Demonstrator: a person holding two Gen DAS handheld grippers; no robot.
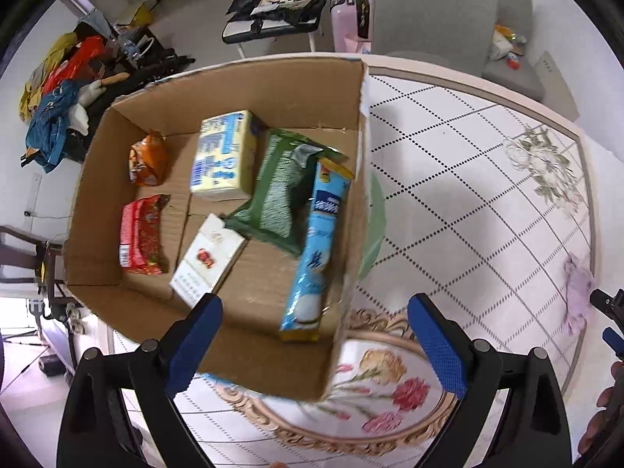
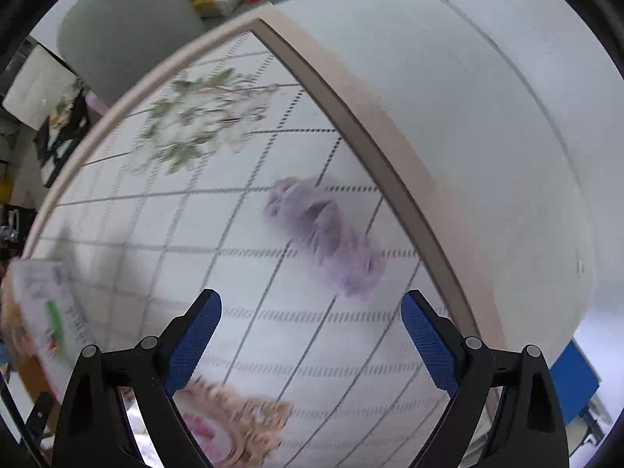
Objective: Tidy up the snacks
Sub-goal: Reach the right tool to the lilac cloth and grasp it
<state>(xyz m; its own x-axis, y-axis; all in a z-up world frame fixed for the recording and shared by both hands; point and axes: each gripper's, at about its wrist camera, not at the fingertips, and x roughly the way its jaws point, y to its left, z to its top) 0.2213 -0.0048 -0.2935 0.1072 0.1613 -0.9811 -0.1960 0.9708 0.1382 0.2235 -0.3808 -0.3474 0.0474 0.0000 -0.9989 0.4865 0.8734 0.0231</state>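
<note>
Here, a table [image 1: 468,202] covered with a white cloth printed with dotted diamonds and flowers is being viewed from both wrist cameras. Standing on it toward the left of the left wrist view, an open cardboard box [image 1: 156,351] is being shown from above, its near right corner resting over an ornate floral medallion in the cloth.

Inside the box, six snacks are being seen. A green packet [image 1: 280,191] is lying tilted near the centre right, leaning partly against a pale yellow carton [image 1: 224,156] that is standing toward the far wall. A long blue packet [image 1: 316,249] is lying along the right wall, its far end overlapping the green packet. A white flat box [image 1: 206,261] is lying on the floor of the carton near the front, touching the green packet's near corner. A red packet [image 1: 140,234] is lying by the left wall, and a smaller orange packet [image 1: 148,158] is standing just beyond it, apart from the yellow carton.

The left gripper [image 1: 314,345] is being held over the near edge of the box, its jaws spread wide with nothing between the blue pads. The right gripper [image 2: 310,345] is being held over bare cloth well to the right of the box, near a purple printed flower [image 2: 323,234]; its jaws are likewise spread and empty. The right wrist view is being blurred by motion.
</note>
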